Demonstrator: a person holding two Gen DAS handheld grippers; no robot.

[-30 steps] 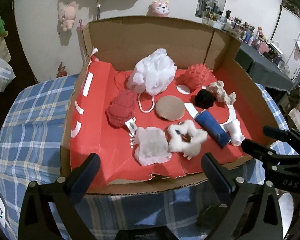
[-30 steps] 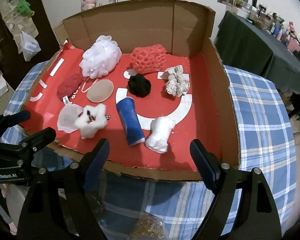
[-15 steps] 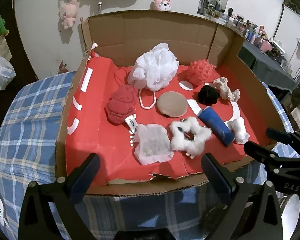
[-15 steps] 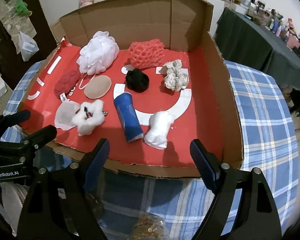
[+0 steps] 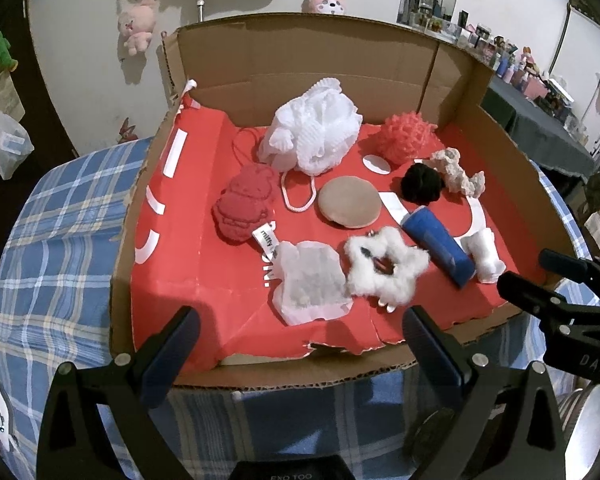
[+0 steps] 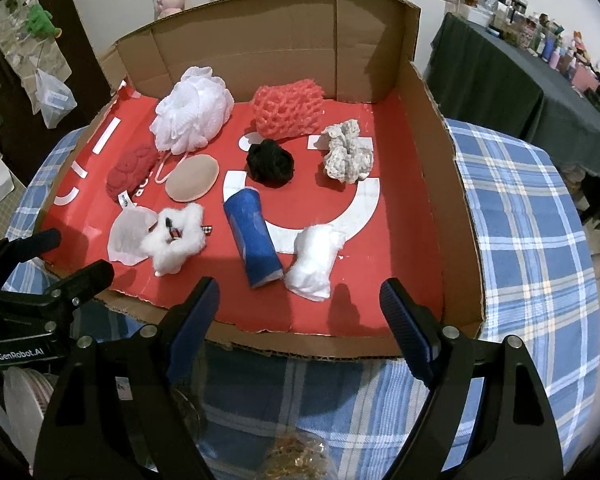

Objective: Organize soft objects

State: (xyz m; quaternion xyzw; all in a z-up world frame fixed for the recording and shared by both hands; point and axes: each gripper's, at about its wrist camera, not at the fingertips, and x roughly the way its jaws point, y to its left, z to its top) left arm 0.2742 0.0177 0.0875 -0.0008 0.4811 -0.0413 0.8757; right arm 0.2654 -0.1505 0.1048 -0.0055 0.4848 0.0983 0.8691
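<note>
A cardboard tray (image 5: 120, 280) (image 6: 452, 240) with a red floor holds several soft things: a white bath pouf (image 5: 312, 136) (image 6: 194, 114), a coral mesh sponge (image 5: 406, 138) (image 6: 288, 108), a red plush (image 5: 244, 208), a tan round pad (image 5: 350, 202) (image 6: 192, 178), a black scrunchie (image 6: 270, 162), a cream scrunchie (image 6: 346, 156), a blue roll (image 6: 254, 248), a white fluffy scrunchie (image 5: 384, 268) (image 6: 176, 238), a white pouch (image 5: 310, 280) and a white cotton wad (image 6: 314, 262). My left gripper (image 5: 300, 344) and right gripper (image 6: 300, 320) are open and empty at the tray's front edge.
The tray sits on a table with a blue plaid cloth (image 5: 40, 260) (image 6: 540, 260). The tray has tall cardboard walls at the back (image 6: 280, 40) and right. A dark-covered table with bottles (image 6: 520, 72) stands at the far right. Plush toys hang on the wall (image 5: 138, 24).
Both grippers have moved a little forward and up toward the tray, so its contents sit slightly lower in view. Nothing in the tray has moved. Both stay open.
</note>
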